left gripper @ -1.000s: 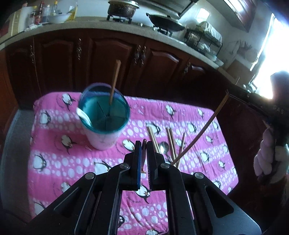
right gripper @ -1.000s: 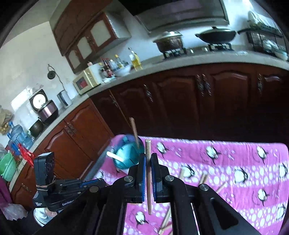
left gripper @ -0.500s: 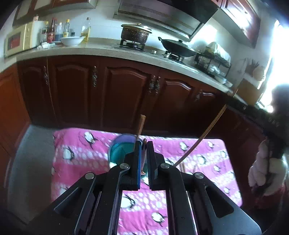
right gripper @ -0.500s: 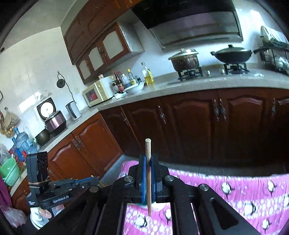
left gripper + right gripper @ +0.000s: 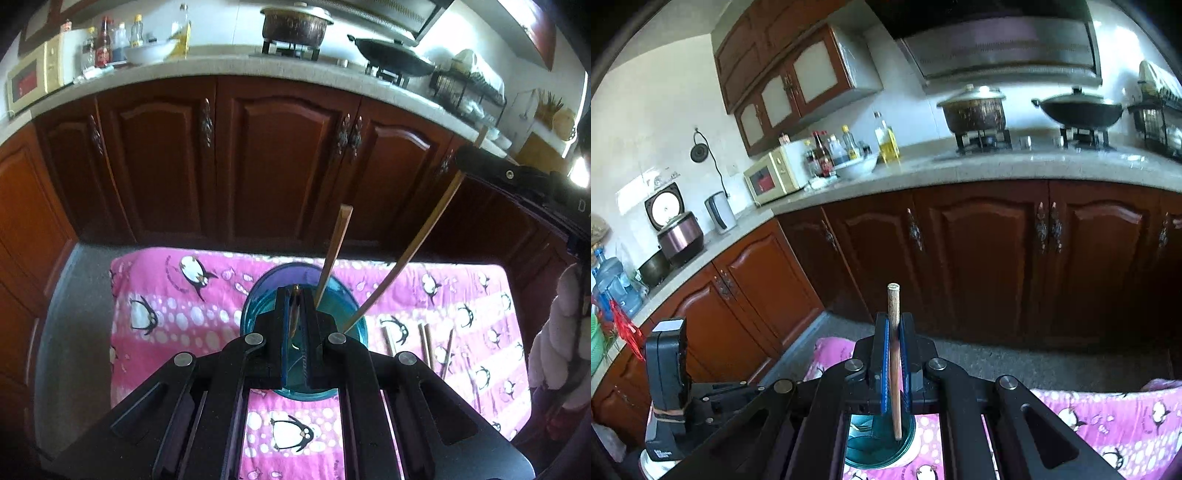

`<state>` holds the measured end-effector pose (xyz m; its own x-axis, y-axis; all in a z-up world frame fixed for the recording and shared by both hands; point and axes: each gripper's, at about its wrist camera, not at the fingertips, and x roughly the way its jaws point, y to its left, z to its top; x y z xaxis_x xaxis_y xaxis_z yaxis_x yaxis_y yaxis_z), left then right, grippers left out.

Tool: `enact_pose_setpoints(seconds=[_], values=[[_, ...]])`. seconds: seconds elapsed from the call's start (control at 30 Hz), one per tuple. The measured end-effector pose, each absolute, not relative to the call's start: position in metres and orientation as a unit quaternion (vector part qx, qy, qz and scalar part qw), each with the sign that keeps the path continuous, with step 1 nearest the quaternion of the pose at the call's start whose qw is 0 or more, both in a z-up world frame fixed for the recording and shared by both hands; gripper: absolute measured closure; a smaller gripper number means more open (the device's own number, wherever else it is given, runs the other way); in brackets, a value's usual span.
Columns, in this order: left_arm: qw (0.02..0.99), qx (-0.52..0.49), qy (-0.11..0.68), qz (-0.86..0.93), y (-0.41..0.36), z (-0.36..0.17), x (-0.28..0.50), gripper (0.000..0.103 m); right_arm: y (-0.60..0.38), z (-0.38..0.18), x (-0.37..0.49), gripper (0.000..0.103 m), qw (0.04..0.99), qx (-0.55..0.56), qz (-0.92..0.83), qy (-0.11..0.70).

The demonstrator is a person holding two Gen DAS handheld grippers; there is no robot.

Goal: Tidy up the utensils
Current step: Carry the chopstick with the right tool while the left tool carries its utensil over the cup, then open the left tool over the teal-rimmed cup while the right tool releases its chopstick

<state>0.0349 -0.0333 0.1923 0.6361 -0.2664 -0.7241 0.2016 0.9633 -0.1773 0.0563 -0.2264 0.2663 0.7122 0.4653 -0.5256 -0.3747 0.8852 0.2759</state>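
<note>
Fingers of my left gripper [image 5: 294, 295] pinch a thin utensil handle [image 5: 294, 314] right above the teal cup [image 5: 255, 314], where one chopstick [image 5: 334, 251] already leans. From the right wrist, my right gripper [image 5: 894, 328] clamps a wooden chopstick [image 5: 894, 354] upright, its lower tip inside the cup [image 5: 879, 443]
</note>
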Motion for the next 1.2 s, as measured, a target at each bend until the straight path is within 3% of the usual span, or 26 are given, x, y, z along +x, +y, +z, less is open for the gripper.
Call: enact_pose_setpoints(seconds=[0.67,0.73,0.8,0.83,0.87,1.2], values=[[0.888,-0.035,0.446,-0.106,-0.047,0.148,0.056,0.098,-0.224,0.19,0.097,0.097,0.884,0.101,0.235,0.392],[0.889,-0.036,0.445,-0.104,-0.045,0.149,0.055,0.096,-0.224,0.188,0.095,0.092,0.883,0.095,0.234,0.396],[0.89,-0.037,0.443,-0.101,-0.045,0.15,0.054,0.083,-0.226,0.186,0.092,0.082,0.882,0.094,0.232,0.399],[0.891,-0.039,0.441,-0.1,-0.044,0.151,0.052,0.08,-0.228,0.185,0.091,0.073,0.882,0.097,0.232,0.4],[0.892,-0.04,0.439,-0.1,-0.044,0.153,0.05,0.076,-0.23,0.184,0.089,0.07,0.881,0.101,0.231,0.4],[0.905,-0.037,0.414,-0.086,-0.043,0.171,0.029,0.059,-0.238,0.185,0.065,0.064,0.884,0.093,0.222,0.401]])
